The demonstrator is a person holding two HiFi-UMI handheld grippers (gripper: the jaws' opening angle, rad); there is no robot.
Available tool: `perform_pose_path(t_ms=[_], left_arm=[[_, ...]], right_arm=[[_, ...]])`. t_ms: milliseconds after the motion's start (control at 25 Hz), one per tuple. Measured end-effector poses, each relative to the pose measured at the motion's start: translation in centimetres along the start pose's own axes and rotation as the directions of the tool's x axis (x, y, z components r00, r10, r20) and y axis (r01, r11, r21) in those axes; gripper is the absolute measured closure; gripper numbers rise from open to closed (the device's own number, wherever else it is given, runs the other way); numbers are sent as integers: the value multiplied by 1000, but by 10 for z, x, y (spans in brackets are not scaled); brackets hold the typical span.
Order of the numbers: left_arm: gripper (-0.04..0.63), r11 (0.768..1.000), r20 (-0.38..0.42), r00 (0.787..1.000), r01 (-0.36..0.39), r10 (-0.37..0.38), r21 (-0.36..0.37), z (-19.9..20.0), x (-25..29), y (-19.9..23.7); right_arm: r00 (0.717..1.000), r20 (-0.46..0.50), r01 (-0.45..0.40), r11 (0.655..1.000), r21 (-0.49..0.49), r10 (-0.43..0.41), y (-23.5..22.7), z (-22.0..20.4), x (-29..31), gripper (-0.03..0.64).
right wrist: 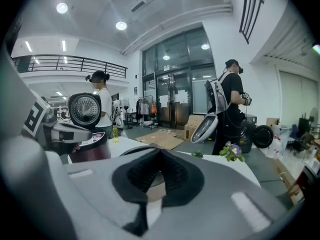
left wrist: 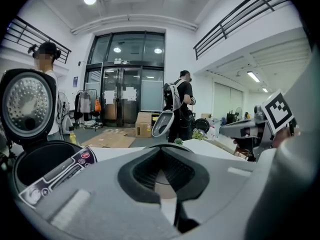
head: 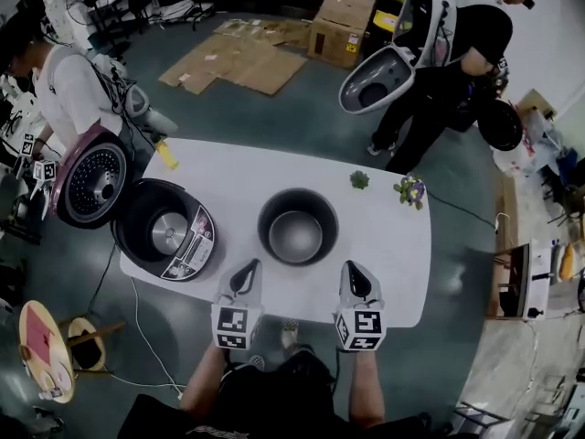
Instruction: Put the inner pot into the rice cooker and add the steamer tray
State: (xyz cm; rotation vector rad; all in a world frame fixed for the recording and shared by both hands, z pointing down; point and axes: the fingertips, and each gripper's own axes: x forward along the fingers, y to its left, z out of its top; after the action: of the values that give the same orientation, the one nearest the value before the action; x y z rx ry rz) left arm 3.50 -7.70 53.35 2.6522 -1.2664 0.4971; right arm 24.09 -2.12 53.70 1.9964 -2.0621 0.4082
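The dark metal inner pot [head: 297,226] stands upright in the middle of the white table [head: 393,254], empty. To its left the rice cooker [head: 164,230] sits at the table's left end with its lid [head: 90,181] swung open and its cavity bare. My left gripper [head: 244,280] is shut near the table's front edge, just below and left of the pot. My right gripper [head: 356,282] is shut too, below and right of the pot. Neither touches the pot. The left gripper view shows the cooker [left wrist: 47,166] at left and the pot rim [left wrist: 162,148] beyond the jaws. No steamer tray shows.
Two small potted plants [head: 359,180] [head: 410,190] stand at the table's far right. A yellow bottle [head: 165,155] lies at the far left edge. One person [head: 64,85] stands left of the table, another [head: 452,58] beyond it. Flattened cardboard [head: 242,62] and a box [head: 341,24] lie on the floor behind.
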Motion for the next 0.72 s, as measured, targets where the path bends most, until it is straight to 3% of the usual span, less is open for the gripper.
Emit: perform_pose_path(t_ms=[200, 240, 280, 320, 360, 480, 720], left_arm=[[583, 997, -27, 999, -36, 34, -69, -8, 28, 12], [583, 995, -33, 998, -48, 45, -92, -9, 33, 16], [581, 992, -40, 998, -61, 57, -111, -10, 38, 19], [576, 989, -48, 997, -71, 65, -127, -13, 43, 23], [558, 987, -58, 996, -74, 66, -142, -16, 48, 25], [363, 984, -101, 994, -52, 35, -172, -28, 64, 25], [292, 985, -193, 981, -37, 4, -168, -56, 91, 21]], right_arm=[[999, -44, -22, 1000, 12, 22, -10, -8, 33, 612], [998, -53, -27, 999, 20, 28, -12, -10, 39, 582], [998, -60, -35, 999, 29, 36, -14, -12, 45, 498], [997, -67, -41, 998, 38, 44, -16, -14, 51, 472], [996, -73, -46, 998, 47, 50, -18, -16, 57, 470], [993, -98, -63, 995, 77, 70, -21, -24, 73, 407], [980, -176, -79, 992, 94, 94, -25, -52, 105, 407]])
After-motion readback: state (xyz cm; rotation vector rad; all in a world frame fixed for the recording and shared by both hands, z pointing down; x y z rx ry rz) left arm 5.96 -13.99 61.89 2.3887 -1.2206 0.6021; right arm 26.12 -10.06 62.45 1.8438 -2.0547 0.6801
